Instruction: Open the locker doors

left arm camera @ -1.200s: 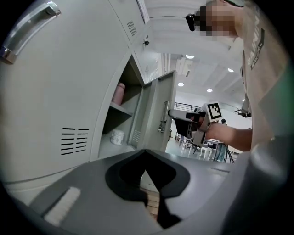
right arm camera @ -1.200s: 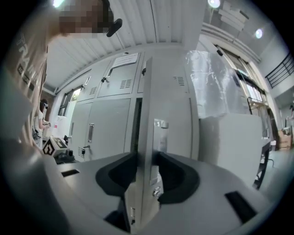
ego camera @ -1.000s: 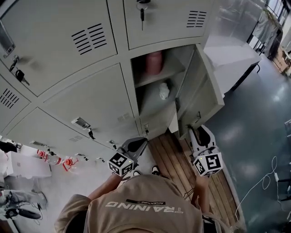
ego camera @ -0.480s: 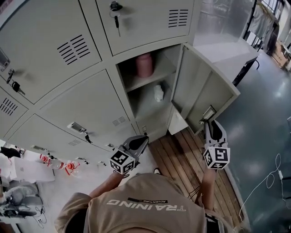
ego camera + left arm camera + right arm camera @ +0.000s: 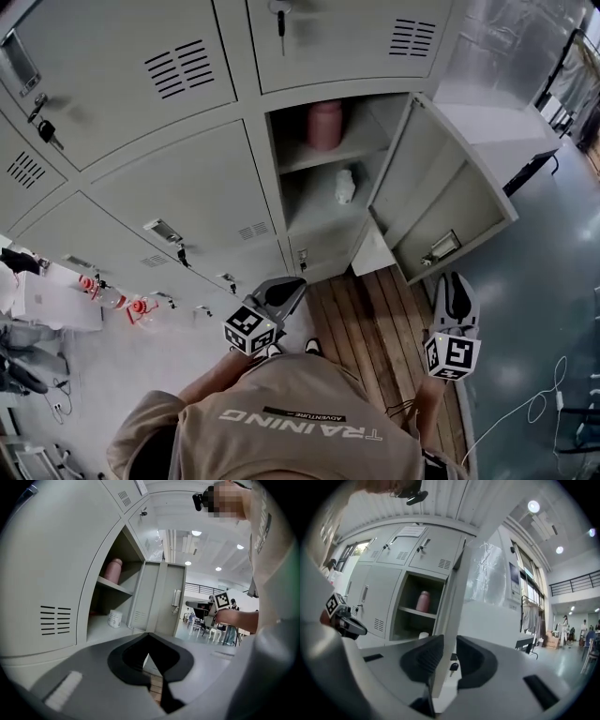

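The grey lockers (image 5: 178,197) fill the top of the head view. One door (image 5: 445,202) hangs swung out to the right, its latch handle (image 5: 441,248) on the outer face. Inside are a pink bottle (image 5: 325,125) on the shelf and a small white cup (image 5: 345,185) below it. My right gripper (image 5: 455,279) is at the door's free edge. In the right gripper view the door edge (image 5: 449,620) stands between the jaws of the right gripper (image 5: 449,640), which have just been closing, with a gap still on its right side. My left gripper (image 5: 284,291) hangs shut and holds nothing.
Keys hang in the locks of the closed doors (image 5: 280,17) (image 5: 44,131). A strip of wooden planks (image 5: 375,319) lies in front of the lockers, with dark glossy floor (image 5: 544,309) and a white cable (image 5: 525,412) to the right. Red-and-white items (image 5: 112,302) lie at the left.
The locker door has swung further out to the right. My right gripper has moved right and outward along with its edge. The left gripper has hardly moved.
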Demonstrator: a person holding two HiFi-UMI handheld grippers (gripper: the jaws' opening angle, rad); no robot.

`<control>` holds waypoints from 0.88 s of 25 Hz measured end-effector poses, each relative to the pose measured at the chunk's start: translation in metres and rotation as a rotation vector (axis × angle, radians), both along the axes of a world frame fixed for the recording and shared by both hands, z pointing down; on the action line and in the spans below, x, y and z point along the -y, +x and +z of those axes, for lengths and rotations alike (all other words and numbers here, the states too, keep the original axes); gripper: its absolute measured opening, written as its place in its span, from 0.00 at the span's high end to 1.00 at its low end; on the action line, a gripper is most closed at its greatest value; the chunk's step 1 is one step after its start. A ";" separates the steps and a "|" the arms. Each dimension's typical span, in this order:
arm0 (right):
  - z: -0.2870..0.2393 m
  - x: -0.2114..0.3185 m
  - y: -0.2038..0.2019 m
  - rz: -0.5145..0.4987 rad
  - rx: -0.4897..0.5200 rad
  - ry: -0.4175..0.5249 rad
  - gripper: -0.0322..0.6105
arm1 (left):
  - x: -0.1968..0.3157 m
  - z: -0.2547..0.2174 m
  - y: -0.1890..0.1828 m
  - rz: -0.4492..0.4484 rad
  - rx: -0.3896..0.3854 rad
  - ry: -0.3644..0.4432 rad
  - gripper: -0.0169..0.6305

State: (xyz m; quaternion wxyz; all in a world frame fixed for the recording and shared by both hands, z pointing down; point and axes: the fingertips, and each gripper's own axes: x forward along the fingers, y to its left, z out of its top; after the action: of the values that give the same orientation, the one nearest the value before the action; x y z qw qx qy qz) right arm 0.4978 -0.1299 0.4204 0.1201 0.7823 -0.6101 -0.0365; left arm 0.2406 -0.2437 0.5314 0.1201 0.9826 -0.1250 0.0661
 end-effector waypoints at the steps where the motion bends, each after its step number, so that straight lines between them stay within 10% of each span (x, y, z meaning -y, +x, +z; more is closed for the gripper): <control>1: 0.000 -0.002 -0.002 -0.016 0.009 0.007 0.82 | -0.002 0.003 -0.002 -0.011 0.006 -0.003 0.96; 9: 0.041 0.034 -0.077 -0.305 0.081 -0.019 0.92 | -0.004 -0.003 -0.043 -0.161 0.048 0.041 0.96; 17: 0.049 0.089 -0.247 -0.755 0.123 -0.050 0.93 | -0.009 -0.008 -0.145 -0.382 0.019 0.040 0.96; 22: 0.033 0.114 -0.350 -0.855 0.109 -0.020 0.93 | -0.012 -0.017 -0.233 -0.479 -0.006 0.075 0.96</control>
State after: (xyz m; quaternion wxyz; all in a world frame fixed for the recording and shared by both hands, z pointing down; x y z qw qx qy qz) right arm 0.1473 -0.2438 0.4532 0.0694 0.4586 -0.8852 -0.0355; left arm 0.0071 -0.2313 0.5139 0.0961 0.9290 -0.3564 0.0283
